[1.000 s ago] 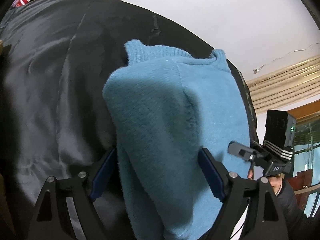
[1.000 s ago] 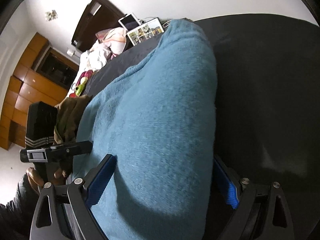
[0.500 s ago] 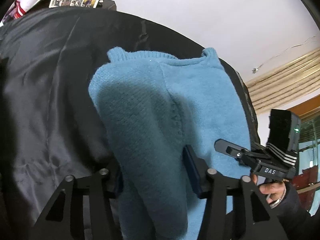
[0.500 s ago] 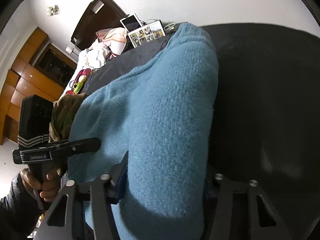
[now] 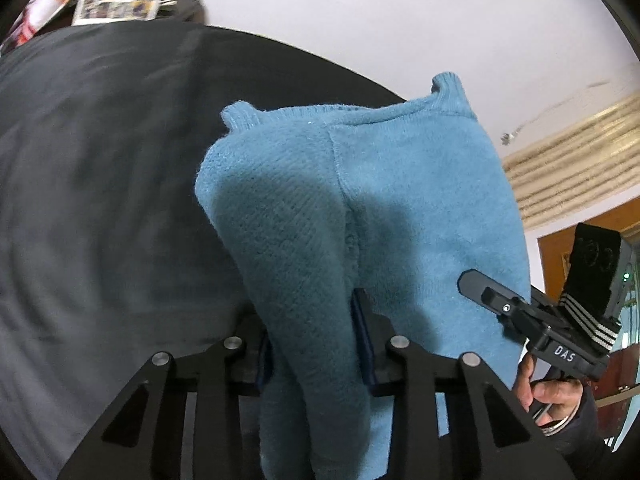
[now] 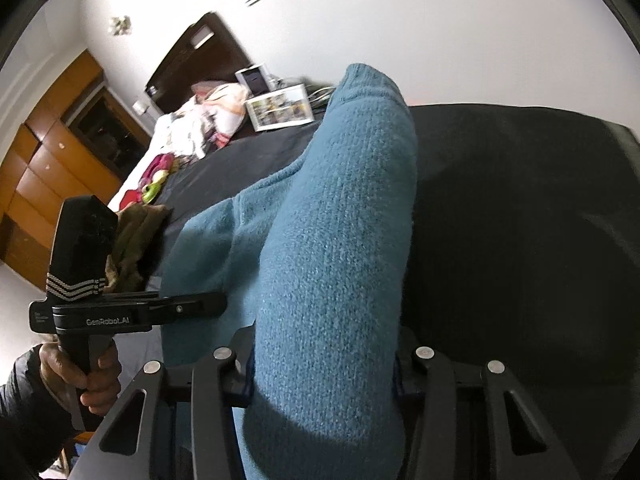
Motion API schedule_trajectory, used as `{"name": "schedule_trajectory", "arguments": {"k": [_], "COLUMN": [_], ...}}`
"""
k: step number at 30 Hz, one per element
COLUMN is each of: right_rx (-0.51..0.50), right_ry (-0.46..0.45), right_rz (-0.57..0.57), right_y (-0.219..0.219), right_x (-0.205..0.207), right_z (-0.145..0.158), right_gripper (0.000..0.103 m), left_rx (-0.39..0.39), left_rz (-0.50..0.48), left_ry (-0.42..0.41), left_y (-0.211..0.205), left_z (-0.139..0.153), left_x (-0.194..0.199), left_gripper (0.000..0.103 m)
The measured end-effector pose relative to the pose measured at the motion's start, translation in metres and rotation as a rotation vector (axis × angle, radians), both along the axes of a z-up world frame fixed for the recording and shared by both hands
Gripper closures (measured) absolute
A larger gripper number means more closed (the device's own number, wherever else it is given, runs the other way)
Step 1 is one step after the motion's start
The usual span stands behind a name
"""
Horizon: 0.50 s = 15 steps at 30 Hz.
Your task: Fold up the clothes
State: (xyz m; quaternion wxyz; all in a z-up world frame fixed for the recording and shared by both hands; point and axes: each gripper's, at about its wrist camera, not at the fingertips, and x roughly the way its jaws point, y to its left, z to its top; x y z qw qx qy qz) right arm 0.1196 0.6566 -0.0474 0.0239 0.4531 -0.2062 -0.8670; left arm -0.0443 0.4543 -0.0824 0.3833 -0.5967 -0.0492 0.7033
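Both grippers, left gripper (image 5: 312,344) and right gripper (image 6: 324,360), have just been closing and now clench folds of the blue sweater (image 5: 360,200), which lies on the black bed cover (image 5: 100,180). Thick, soft knit, probably light; holding a doubled edge seems safest against stretching.

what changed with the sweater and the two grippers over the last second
Both grippers have just been closing on the blue sweater: the left gripper and the right gripper went from open with cloth loose between their fingers to clamped on a bunched fold each. The gripped end now looks lifted toward the cameras, and the collar end sits further right in the left view. The sweater's far end still lies on the dark bedcover.
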Motion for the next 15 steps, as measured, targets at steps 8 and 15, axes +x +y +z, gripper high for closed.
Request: {"name": "schedule_trajectory", "arguments": {"k": [8, 15], "right_rx": [0.068, 0.076], "right_ry": [0.007, 0.015], "right_rz": [-0.134, -0.237], "right_y": [0.121, 0.207], "right_x": [0.068, 0.100], "right_z": [0.016, 0.014], "right_gripper": [0.055, 0.055], "left_rx": [0.016, -0.005], "left_rz": [-0.068, -0.096], "left_ry": [0.029, 0.065], "left_y": [0.132, 0.213], "left_z": [0.010, 0.019], "left_x": [0.038, 0.052], "left_gripper": [0.067, 0.067]}}
